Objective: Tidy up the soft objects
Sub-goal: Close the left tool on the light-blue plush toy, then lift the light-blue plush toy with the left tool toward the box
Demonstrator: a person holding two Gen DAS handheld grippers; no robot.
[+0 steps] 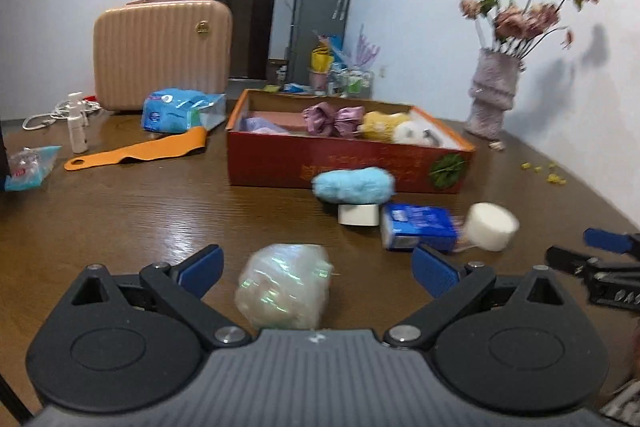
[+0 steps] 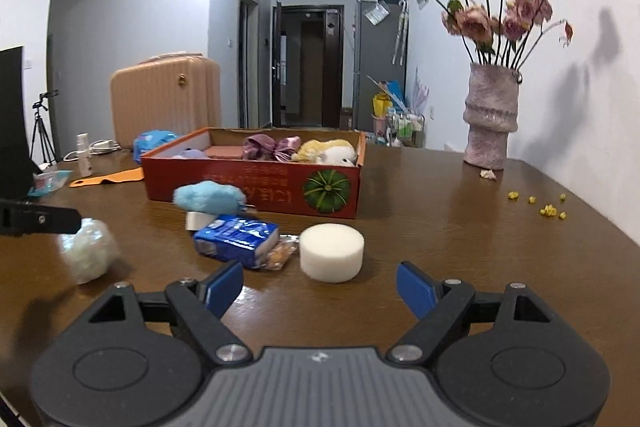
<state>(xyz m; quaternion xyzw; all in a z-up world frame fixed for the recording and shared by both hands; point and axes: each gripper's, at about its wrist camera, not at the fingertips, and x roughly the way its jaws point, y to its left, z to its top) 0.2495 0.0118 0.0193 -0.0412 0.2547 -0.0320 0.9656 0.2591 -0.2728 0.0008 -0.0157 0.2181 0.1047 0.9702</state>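
Note:
My left gripper (image 1: 318,271) is open, its blue pads on either side of a soft white bundle in clear shiny wrap (image 1: 284,287) on the wooden table; the bundle also shows in the right wrist view (image 2: 88,251). My right gripper (image 2: 320,287) is open and empty, just short of a white round sponge (image 2: 332,251), which the left wrist view (image 1: 491,226) also shows. A fluffy blue puff (image 2: 210,197) lies on a small white block in front of the red cardboard box (image 2: 256,187). The box holds a purple bow (image 2: 272,147), a yellow and white plush (image 2: 326,151) and a lilac item.
A blue tissue pack (image 2: 236,239) and a snack wrapper (image 2: 280,253) lie left of the sponge. A vase of dried roses (image 2: 490,119) stands at the back right, yellow crumbs (image 2: 540,205) near it. An orange strip (image 1: 136,151), spray bottle (image 1: 77,123), blue bag (image 1: 180,109) and pink case (image 1: 162,55) are at the left.

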